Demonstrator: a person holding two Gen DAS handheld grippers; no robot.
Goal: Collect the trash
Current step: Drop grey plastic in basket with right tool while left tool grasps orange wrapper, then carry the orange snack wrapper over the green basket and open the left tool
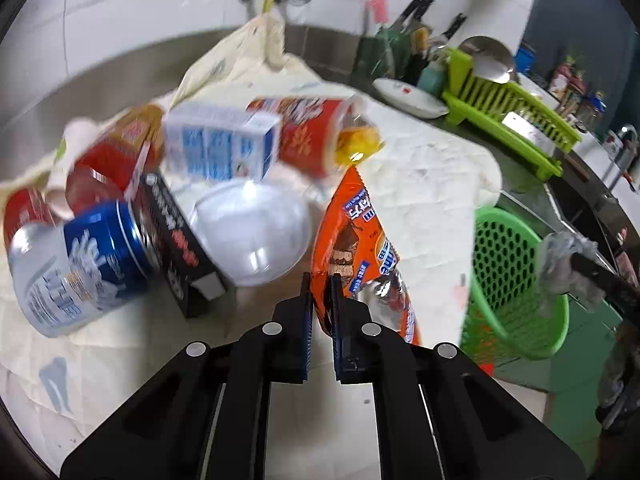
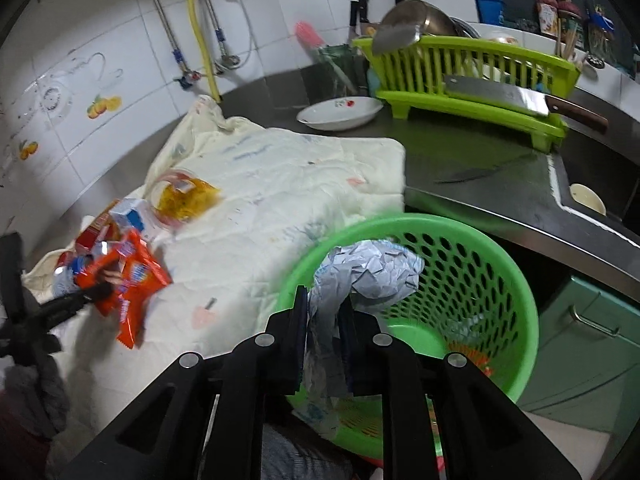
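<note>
My left gripper (image 1: 320,278) is shut on the lower end of an orange snack wrapper (image 1: 356,236) that lies on the cream cloth (image 1: 432,168). Left of it sits a pile of trash: a blue and white can (image 1: 80,264), a black box (image 1: 176,240), a clear plastic lid (image 1: 256,232), a blue and white carton (image 1: 220,144) and a red noodle cup (image 1: 312,132). In the right wrist view, my right gripper (image 2: 324,292) hangs over the near rim of a green basket (image 2: 500,272), with crumpled pale paper (image 2: 372,272) pinched between its jaws.
Behind the cloth stand a white plate (image 2: 340,114) and a lime dish rack (image 2: 460,76) carrying a cleaver (image 2: 496,98). A dark knife (image 2: 468,176) lies on the steel counter. A sink (image 2: 588,196) opens at the far right. Green cabinets stand below the counter edge.
</note>
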